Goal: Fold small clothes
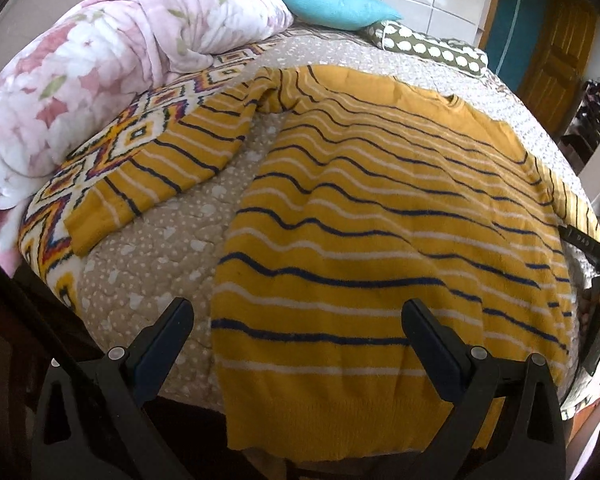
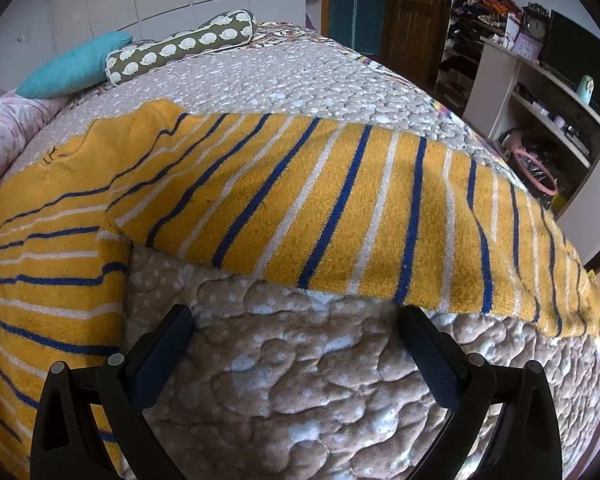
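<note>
The folding looks barely begun, if at all: the yellow sweater (image 1: 380, 208) lies spread flat on the bed (image 1: 160, 256), body open and both sleeves stretched out to the sides, with no fold laid in it that I can see. All of the work seems still ahead: sleeves in over the body, then the body doubled.

The left tool (image 1: 298, 320) hovers with its jaws wide apart and nothing between them, directly over the sweater's hem, which hangs a little over the near edge of the bed; its right finger sits above the knit, its left finger above bare quilt. The left sleeve (image 1: 160, 168) runs off ahead and to that tool's left, its cuff resting on a patterned blanket (image 1: 112, 148).

The right tool (image 2: 296, 328) is likewise spread open and empty, poised over bare quilt. The right sleeve (image 2: 340, 208) lies just ahead of it, crossing from left to right, its lower edge close to the fingertips; whether the right finger touches the knit I cannot tell. The sweater's body sits to that tool's left.

The garment is a thick, fuzzy mustard knit with thin navy and white stripes, gently rippled across the body, with a small stitched mark near the collar.
</note>
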### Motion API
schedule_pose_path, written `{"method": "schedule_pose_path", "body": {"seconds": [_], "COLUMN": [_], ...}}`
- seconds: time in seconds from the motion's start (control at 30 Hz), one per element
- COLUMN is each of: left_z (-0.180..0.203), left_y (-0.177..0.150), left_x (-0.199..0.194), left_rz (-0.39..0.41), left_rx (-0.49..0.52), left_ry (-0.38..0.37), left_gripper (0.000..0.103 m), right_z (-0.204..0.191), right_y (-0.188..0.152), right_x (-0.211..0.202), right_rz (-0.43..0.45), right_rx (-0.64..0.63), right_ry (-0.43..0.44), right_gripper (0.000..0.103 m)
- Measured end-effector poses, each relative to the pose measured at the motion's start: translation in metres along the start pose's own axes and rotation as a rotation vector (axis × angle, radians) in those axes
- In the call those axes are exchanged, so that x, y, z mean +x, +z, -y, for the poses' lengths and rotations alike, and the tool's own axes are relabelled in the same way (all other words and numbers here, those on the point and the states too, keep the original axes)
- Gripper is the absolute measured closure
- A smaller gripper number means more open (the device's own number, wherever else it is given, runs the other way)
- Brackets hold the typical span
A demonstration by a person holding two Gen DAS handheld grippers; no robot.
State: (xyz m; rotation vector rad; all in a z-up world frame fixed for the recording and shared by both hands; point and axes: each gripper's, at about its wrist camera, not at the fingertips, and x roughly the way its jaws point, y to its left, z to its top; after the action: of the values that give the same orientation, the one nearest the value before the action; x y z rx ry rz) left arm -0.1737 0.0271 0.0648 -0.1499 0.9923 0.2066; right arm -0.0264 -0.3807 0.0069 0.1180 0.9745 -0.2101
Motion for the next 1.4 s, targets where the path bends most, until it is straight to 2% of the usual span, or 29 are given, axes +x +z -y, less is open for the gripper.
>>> {"method": "schedule_pose_path", "body": {"seconds": [0.53,0.8,1.07,1.4], "left_z": [0.004,0.005,0.01,0.012], "left_y": [-0.008,-0.012,-0.013,-0.014], "left_x": [0.039,0.049,0.052,0.053], "left_rz": [-0.095,-0.095,-0.086,-0.078], "left_rx": [0.027,0.036,0.049,0.047], "left_ry": [0.009,0.023,0.054,0.07], "left_gripper": [0.0,0.0,0.0,0.0], "right_z": [0.005,-0.001,0.0,0.008], "right_y": [-0.015,-0.015,-0.016,-0.015], "right_x": [-0.015,-0.014,-0.015,-0.017], "right_rz": [0.046,0.033,0.035,0.044], "right_rx": [0.029,-0.009,-0.009,0.044], "right_ry": [0.052,-0.004,-0.004,0.074], "right_gripper": [0.0,0.0,0.0,0.0]}}
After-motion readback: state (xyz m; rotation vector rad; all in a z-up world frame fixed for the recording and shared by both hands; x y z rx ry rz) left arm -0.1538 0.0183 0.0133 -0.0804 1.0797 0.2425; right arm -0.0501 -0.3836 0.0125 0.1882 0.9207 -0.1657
